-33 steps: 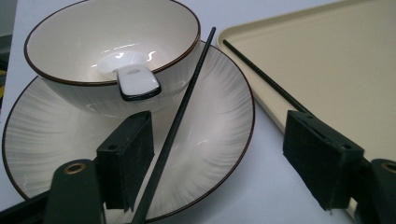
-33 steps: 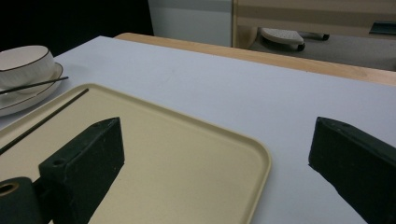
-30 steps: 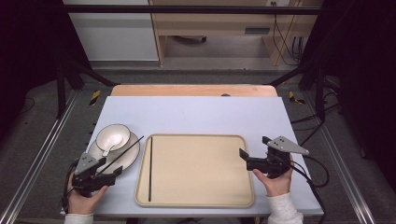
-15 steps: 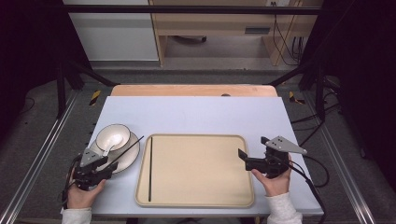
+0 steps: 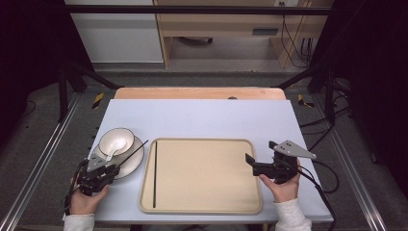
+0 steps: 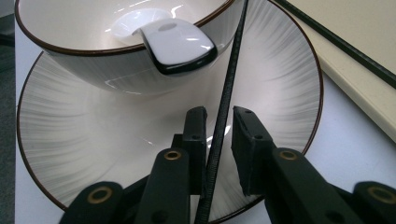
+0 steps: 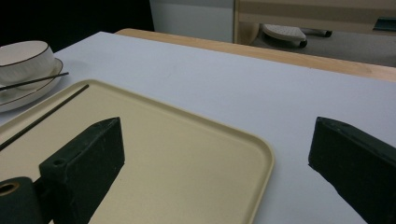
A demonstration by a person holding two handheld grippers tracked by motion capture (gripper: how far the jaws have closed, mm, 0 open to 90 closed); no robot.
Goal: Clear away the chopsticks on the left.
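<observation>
Black chopstick between left gripper fingers, closing, narrow gaps remaining

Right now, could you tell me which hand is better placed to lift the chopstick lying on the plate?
Left. The left gripper has just been closing its jaws around the chopstick on the plate, though a gap remains at one pad. The right gripper hovers open across the tray.

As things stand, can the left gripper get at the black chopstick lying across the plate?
Probably yes: the left gripper already straddles the chopstick over the plate, jaws just closing, a narrow gap left on one side, nothing between.
</observation>
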